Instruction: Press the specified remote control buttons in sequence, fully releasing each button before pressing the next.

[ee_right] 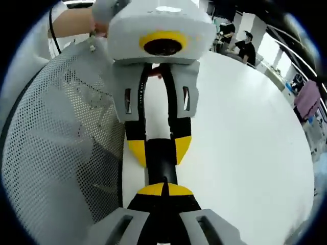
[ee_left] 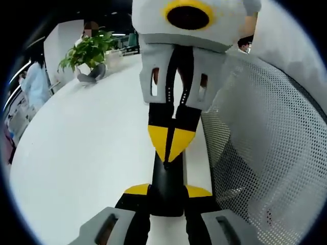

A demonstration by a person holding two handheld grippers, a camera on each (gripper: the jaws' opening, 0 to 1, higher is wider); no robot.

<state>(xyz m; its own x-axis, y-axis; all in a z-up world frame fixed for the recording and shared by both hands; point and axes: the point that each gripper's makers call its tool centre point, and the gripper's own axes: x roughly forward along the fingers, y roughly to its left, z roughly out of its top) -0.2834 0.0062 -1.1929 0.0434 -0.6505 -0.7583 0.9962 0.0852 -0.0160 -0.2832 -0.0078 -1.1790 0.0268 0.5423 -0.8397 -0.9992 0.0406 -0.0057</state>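
Observation:
A slim black remote control [ee_left: 166,179] is held above the white table [ee_left: 87,153], with my left gripper [ee_left: 167,190] shut on its sides, yellow tips at either edge. My right gripper [ee_left: 171,145] comes in from the top of the left gripper view, shut, its joined yellow tips pointing down onto the remote's face. In the right gripper view the same remote [ee_right: 161,166] runs between the left gripper [ee_right: 160,149] above and my right gripper [ee_right: 163,190] below, whose shut tips rest on it. The buttons are hidden.
A grey mesh chair back [ee_left: 265,153] stands close beside the grippers, also visible as mesh [ee_right: 61,143] in the right gripper view. A potted green plant [ee_left: 89,51] sits at the table's far end. People stand beyond the table [ee_right: 245,46].

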